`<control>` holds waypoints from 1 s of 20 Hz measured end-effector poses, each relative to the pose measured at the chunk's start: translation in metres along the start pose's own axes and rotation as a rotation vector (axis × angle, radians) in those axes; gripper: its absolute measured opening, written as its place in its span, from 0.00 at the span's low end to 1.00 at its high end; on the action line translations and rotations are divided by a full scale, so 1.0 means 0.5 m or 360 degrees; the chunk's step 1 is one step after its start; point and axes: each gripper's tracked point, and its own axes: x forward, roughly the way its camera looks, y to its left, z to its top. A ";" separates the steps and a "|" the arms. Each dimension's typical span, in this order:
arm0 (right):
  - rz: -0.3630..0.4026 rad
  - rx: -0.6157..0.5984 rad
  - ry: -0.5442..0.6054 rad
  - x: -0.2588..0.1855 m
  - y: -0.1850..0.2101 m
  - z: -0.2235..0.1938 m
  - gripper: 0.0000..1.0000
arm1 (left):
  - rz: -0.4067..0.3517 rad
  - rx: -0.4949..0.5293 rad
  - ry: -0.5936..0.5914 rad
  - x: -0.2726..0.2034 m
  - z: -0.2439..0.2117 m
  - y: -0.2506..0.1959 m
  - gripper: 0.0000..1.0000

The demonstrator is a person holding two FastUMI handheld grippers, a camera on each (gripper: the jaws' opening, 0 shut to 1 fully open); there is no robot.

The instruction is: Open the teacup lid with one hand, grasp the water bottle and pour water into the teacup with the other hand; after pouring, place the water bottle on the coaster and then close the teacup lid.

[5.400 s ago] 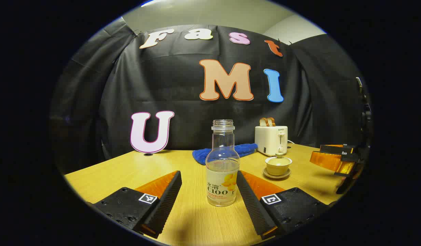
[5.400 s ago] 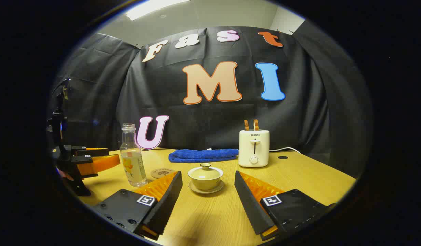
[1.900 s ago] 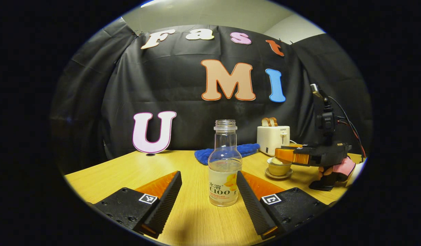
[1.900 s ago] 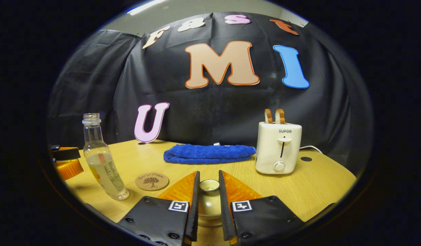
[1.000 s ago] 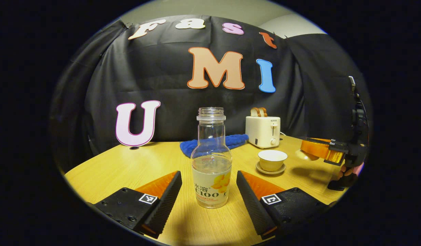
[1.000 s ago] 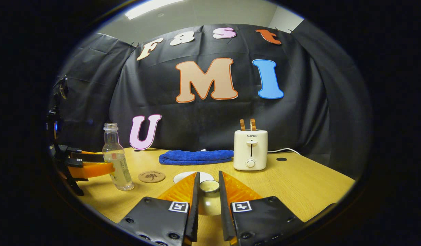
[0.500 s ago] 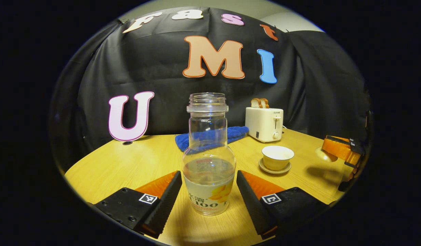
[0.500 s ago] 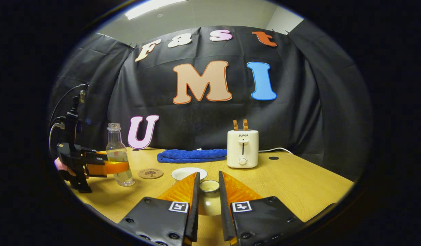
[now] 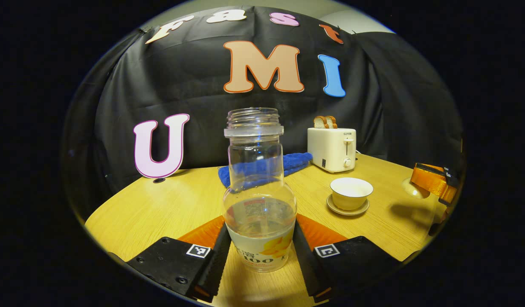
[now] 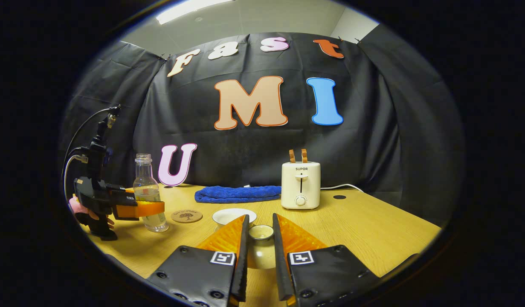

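Observation:
A clear water bottle (image 9: 259, 204) with a label and no cap stands on the wooden table, partly filled. My left gripper (image 9: 260, 241) is shut on its lower body, both fingers pressing its sides. In the right gripper view the bottle (image 10: 148, 194) and the left gripper (image 10: 156, 208) sit at the left. The teacup (image 9: 351, 192) stands open on its saucer (image 9: 346, 210). My right gripper (image 10: 259, 221) is shut on the knob of the teacup lid (image 10: 261, 233), held off the cup (image 10: 233, 215). A round coaster (image 10: 186, 215) lies between bottle and cup.
A white toaster (image 10: 300, 185) with bread slices stands at the back, a folded blue towel (image 10: 237, 193) to its left. The right gripper (image 9: 433, 182) hovers at the right edge of the left gripper view, beyond the cup. The booth's black cloth closes the back.
My left gripper moved forward and its fingers closed onto the bottle. The right gripper, which lifted the lid off the cup earlier, keeps holding it almost still.

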 end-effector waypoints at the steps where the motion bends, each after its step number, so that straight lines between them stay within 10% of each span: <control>1: -0.0002 0.0000 0.0000 -0.003 -0.002 0.001 0.31 | 0.0004 0.0004 -0.0001 0.002 0.001 0.003 0.73; 13: -0.0050 -0.0002 0.0004 -0.020 -0.033 0.002 0.31 | 0.0187 0.0592 0.0157 0.035 0.045 0.024 0.67; 20: -0.0122 -0.0005 -0.0002 -0.026 -0.071 0.007 0.31 | 0.0227 0.1274 0.0181 0.079 0.080 -0.001 0.67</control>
